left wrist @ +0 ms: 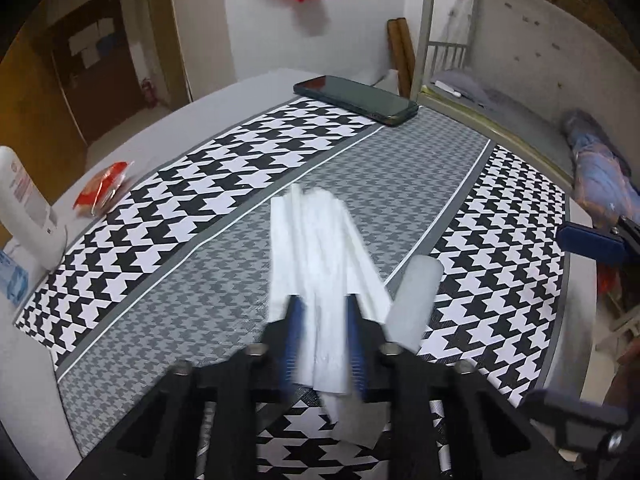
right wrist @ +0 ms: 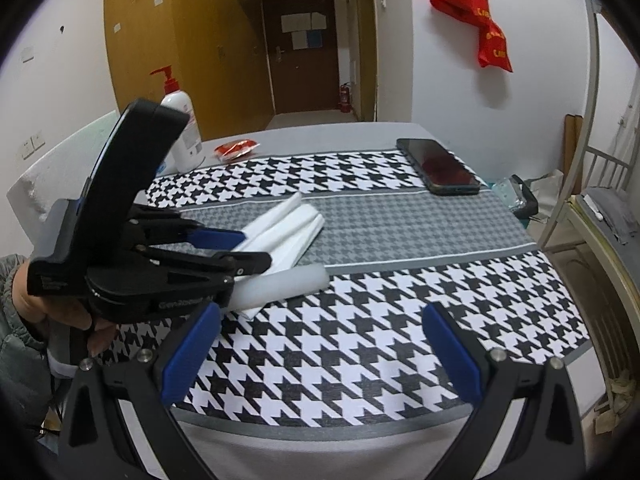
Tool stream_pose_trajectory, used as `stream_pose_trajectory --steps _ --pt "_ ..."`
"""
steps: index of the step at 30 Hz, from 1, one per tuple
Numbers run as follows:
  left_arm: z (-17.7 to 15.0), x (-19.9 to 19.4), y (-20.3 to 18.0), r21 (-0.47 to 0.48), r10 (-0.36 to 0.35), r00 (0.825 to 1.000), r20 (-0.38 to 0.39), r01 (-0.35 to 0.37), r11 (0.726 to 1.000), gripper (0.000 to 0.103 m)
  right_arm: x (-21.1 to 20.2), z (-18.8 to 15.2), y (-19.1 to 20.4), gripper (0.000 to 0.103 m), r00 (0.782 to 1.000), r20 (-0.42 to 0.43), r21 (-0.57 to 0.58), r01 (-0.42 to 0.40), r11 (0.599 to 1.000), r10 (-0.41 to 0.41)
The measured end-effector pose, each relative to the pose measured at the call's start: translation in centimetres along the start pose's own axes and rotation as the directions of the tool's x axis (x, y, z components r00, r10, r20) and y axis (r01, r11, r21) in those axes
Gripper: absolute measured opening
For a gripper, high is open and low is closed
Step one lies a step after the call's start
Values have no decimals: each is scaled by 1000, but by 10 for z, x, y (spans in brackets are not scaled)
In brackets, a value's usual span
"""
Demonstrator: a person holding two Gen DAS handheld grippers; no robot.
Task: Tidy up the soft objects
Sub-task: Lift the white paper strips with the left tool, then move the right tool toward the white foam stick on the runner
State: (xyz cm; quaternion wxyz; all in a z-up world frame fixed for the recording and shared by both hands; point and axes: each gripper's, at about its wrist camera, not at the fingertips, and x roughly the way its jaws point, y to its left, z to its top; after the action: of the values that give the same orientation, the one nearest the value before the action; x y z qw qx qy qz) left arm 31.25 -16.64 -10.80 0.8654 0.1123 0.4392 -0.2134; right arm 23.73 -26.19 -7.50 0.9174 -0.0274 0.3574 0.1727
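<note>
Left wrist view: the left gripper (left wrist: 322, 332) pinches a folded white cloth (left wrist: 316, 248) mid-mat, near the table's middle, likely to tidy it beside a pale foam block (left wrist: 412, 300); the right gripper (right wrist: 320, 354) waits wide open and empty near the table's front edge.

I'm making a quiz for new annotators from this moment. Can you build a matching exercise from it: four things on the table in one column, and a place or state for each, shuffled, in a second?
Column one:
1. white tissue
2. phone
3. pump bottle
4. red packet

Column two:
A. lies flat, screen dark, at the far edge of the houndstooth mat
B. stands upright off the mat, red pump on top
C. pinched between the left gripper's blue pads
D. lies on the bare grey table, just right of the bottle in the right wrist view

Pairs: 1-C, 2-A, 3-B, 4-D
</note>
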Motion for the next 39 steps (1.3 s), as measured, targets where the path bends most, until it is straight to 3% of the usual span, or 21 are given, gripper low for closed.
stream_pose_trajectory --steps 7,12,15,19,22,27,31,36,39 --pt "-3 -2 10 -55 -25 1000 7 25 998 5 2 2 9 102 1000 -5 -21 -20 1000 20" --pt "-9 -10 28 -162 -129 991 44 135 978 4 9 5 9 102 1000 -20 -9 -15 1000 15" --pt "-12 -23 35 -194 -143 984 104 161 968 4 18 5 6 102 999 -46 21 -11 1000 12" --pt "-14 -48 45 -212 -30 981 191 71 975 4 25 4 7 102 998 -65 56 -21 998 24" --pt "-18 -58 54 -235 -28 973 230 83 968 4 31 5 14 102 997 -76 44 -24 999 28" --pt "-26 -59 66 -278 80 971 227 -14 960 4 39 10 29 102 994 -99 46 -39 998 43" --pt "-29 -55 70 -276 94 972 214 -32 961 4 40 6 36 102 990 -125 34 -57 998 61" --pt "-30 -58 68 -264 78 973 219 -18 964 4 26 -2 36 102 996 -79 -82 -50 995 44" --pt "-31 -61 70 -276 78 971 228 -12 961 4 27 0 26 102 996 -80 -84 -55 995 48"
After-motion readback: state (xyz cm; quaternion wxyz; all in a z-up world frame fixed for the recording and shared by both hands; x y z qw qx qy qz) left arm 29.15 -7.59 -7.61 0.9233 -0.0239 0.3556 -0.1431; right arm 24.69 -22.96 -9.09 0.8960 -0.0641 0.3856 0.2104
